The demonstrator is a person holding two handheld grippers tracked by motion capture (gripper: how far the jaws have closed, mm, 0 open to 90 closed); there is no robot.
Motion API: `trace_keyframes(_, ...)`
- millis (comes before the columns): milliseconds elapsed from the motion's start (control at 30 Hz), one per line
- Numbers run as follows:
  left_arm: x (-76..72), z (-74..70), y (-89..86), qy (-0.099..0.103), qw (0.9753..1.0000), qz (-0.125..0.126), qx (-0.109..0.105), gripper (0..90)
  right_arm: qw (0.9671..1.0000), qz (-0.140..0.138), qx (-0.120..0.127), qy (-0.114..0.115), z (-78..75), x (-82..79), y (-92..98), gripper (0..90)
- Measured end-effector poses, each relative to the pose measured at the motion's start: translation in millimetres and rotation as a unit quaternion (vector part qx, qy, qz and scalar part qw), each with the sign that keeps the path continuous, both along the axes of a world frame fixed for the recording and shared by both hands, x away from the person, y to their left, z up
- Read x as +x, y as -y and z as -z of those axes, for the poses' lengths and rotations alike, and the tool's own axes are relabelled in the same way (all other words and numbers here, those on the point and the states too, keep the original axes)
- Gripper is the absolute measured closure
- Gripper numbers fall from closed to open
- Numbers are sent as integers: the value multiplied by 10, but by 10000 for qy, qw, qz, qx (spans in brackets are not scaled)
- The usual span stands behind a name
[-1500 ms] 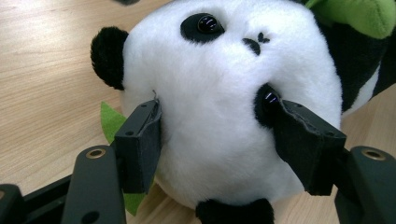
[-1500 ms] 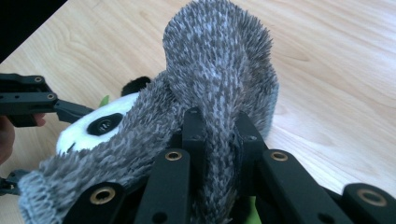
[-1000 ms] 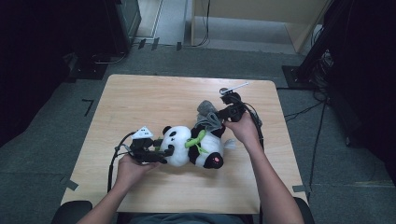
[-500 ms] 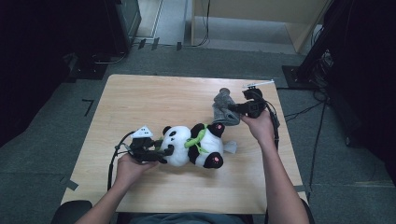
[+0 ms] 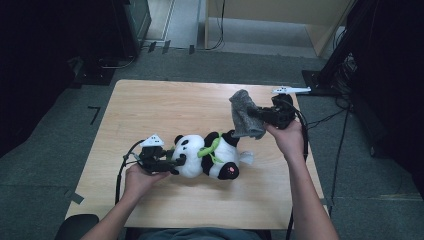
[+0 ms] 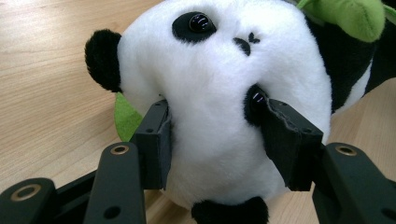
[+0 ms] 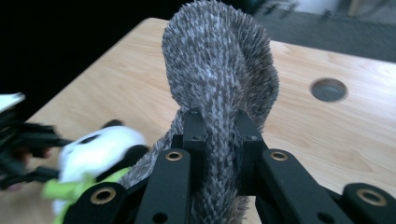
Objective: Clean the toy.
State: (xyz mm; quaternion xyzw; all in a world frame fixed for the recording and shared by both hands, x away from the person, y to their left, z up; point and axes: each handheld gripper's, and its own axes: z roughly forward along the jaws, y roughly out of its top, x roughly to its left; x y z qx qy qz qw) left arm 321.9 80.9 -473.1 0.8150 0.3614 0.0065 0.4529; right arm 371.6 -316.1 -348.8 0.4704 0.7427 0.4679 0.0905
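The right gripper [image 5: 257, 115] pinches the grey cloth [image 5: 242, 114] tight and has lifted it up off the panda [image 5: 210, 156]. The left gripper [image 5: 176, 162] squeezes the panda's head, so the toy stays down, uncovered.

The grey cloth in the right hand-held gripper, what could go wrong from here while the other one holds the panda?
1. The right hand-held gripper pinches only a narrow fold of the grey cloth, so it may slip free if tugged.
2. The left hand-held gripper squeezes the panda by its soft head; the plush could squirm out.
3. The cloth hangs close to the panda's feet and might snag there.
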Motion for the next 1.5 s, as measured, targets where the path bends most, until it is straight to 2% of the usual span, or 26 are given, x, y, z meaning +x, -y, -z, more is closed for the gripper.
trace_keyframes(67, 3, -1, -1, -17, 10000, -4, -1, 461, 9997, -215, -66, 131, 8, -88, -117, 798)
trace_keyframes(133, 7, -1, -1, -19, 10000, 4, -2, 461, 9995, -277, -97, 129, 29, -104, -166, 798)
trace_keyframes(200, 11, 2, -1, -24, 10000, -1, -18, 462, 9987, -454, -199, 104, 129, -126, -309, 798)
trace_keyframes(300, 11, 3, -1, -31, 10000, -5, -24, 462, 9980, -547, -330, 22, 214, -136, -399, 793)
trace_keyframes(333, 11, 3, -1, -39, 10000, -8, -23, 463, 9974, -597, -394, 6, 267, -141, -437, 792)
trace_keyframes(367, 13, 2, -1, -56, 10000, -8, -21, 463, 9965, -632, -545, -100, 389, -155, -501, 786)
trace_keyframes(467, 13, -3, 7, -79, 10000, -36, -9, 464, 9962, -679, -540, -24, 458, -181, -512, 787)
trace_keyframes(500, 13, -2, 8, -83, 10000, -41, -13, 464, 9958, -647, -638, 83, 490, -204, -501, 787)
trace_keyframes(600, 18, 0, 8, -87, 9999, -47, -24, 464, 9958, -607, -682, 100, 520, -218, -461, 787)
trace_keyframes(967, 31, 0, 5, -136, 9999, -58, -65, 463, 9979, -365, -530, -117, 606, -199, -248, 788)
trace_keyframes(1333, 67, -5, -6, -241, 9997, -55, -94, 462, 9967, -23, -716, -393, 703, -149, -58, 793)
trace_keyframes(1500, 83, -11, -14, -273, 9996, -16, -74, 461, 9950, 204, -817, -538, 773, -114, 66, 794)
